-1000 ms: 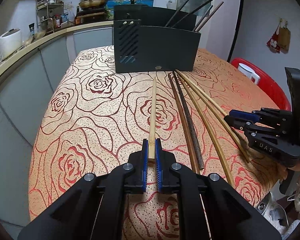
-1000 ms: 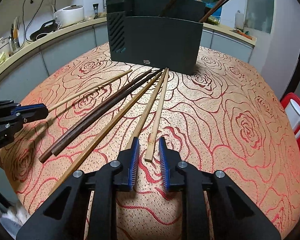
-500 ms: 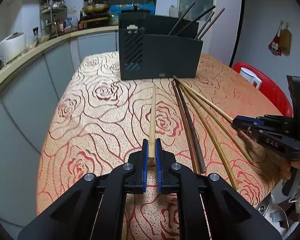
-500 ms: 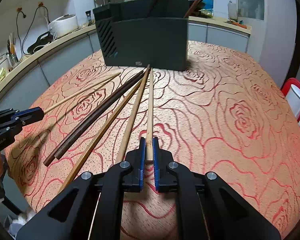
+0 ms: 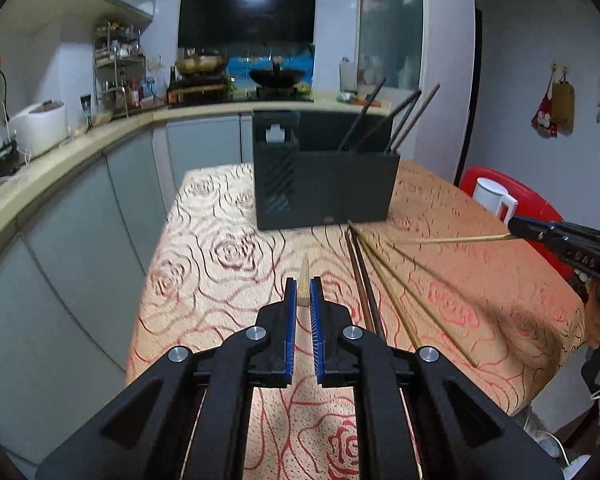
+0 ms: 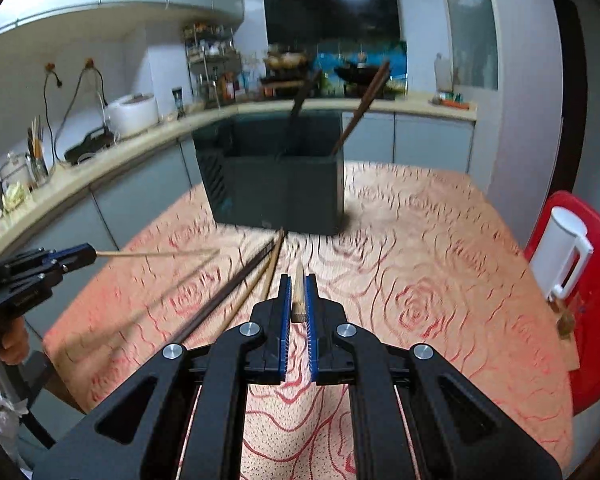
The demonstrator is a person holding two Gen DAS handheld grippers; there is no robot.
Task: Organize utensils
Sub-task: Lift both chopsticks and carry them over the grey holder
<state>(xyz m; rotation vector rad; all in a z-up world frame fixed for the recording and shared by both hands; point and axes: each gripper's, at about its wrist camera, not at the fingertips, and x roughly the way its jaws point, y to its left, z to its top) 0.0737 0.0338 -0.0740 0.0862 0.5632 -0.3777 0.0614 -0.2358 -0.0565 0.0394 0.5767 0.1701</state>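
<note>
Both claws are clenched, left gripper (image 5: 304,294) and right gripper (image 6: 298,294) each pinching a pale chopstick (image 5: 305,280) pointing toward 12 o'clock at the dark utensil holder (image 5: 328,188).

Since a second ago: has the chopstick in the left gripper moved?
Yes. The light chopstick has lifted off the tablecloth, clamped in the left gripper; the dark holder stands where it did.

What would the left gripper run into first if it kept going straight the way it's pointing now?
Probably the rose-patterned tablecloth: the left gripper, shut on a light chopstick, aims downward at bare cloth short of the dark utensil holder. The chopstick's tip would touch first. Depth is hard to judge here.
</note>
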